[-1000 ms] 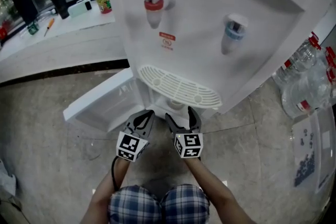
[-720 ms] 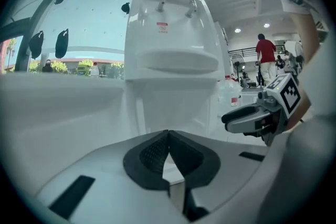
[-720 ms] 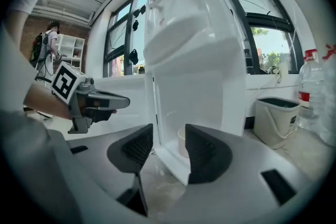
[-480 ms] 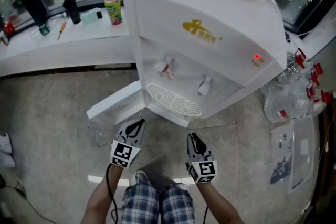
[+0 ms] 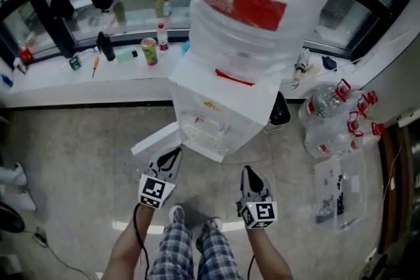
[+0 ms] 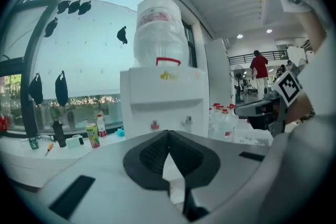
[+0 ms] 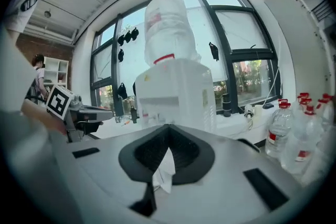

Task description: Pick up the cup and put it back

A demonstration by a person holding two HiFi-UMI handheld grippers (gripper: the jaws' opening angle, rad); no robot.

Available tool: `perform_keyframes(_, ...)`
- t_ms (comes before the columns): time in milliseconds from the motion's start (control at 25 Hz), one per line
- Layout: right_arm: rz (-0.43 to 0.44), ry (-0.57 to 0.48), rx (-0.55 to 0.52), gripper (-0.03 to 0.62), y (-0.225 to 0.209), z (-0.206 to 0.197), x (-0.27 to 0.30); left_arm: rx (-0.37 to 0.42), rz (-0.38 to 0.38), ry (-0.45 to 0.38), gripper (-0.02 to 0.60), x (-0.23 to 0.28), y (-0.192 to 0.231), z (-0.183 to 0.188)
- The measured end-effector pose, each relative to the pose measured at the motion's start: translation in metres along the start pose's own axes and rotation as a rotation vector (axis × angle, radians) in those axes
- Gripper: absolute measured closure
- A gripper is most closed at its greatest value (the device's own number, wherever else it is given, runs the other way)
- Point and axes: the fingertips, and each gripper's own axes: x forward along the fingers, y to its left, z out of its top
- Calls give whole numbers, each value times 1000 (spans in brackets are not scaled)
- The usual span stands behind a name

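Note:
No cup shows in any view. The white water dispenser [image 5: 220, 108] stands ahead of me with a big bottle [image 5: 252, 3] on top, and its lower cabinet door [image 5: 154, 140] hangs open to the left. My left gripper [image 5: 176, 153] is held in the air in front of that door, jaws together and empty; its own view shows the tips meeting [image 6: 168, 132]. My right gripper [image 5: 248, 171] hovers beside it, further from the dispenser. Its jaws have just been closing and now meet [image 7: 168, 126] with nothing between them.
A white window ledge [image 5: 79, 79] behind the dispenser carries a green can [image 5: 149, 50] and small bottles. Several large water bottles [image 5: 335, 118] stand on the floor at the right, next to a clear tray [image 5: 338, 197]. A person in red [image 6: 258, 68] stands far off.
The view has risen from close at the open cabinet to high above the dispenser. Both grippers have drawn back from the cabinet and come up. The right jaws, open a second ago, have shut.

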Motion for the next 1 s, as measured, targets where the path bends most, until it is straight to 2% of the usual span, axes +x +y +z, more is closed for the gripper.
perform_keyframes(200, -32, -46, -1, 576, -10, 125, -45, 12, -22, -25, 557, -31, -12, 131)
perform_keyframes(400, -60, -111, -66, 577, -15, 224, -83, 7, -17, -73, 557, -55, -20, 220)
perform_keyframes(560, -109, -174, -78, 577, -18, 280, -111, 26, -2, -92, 557, -72, -27, 263)
perform_keyframes(680, -135, -211, -58, 577, -17, 304, -125, 30, 2, -127, 557, -84, -29, 289)
perform_keyframes(800, -157, -228, -64, 577, -14, 317, -137, 46, 8, -159, 557, -94, -31, 306)
perform_keyframes(1000, -189, -248, -67, 579, -14, 323, -147, 18, -1, -190, 557, -98, -32, 318)
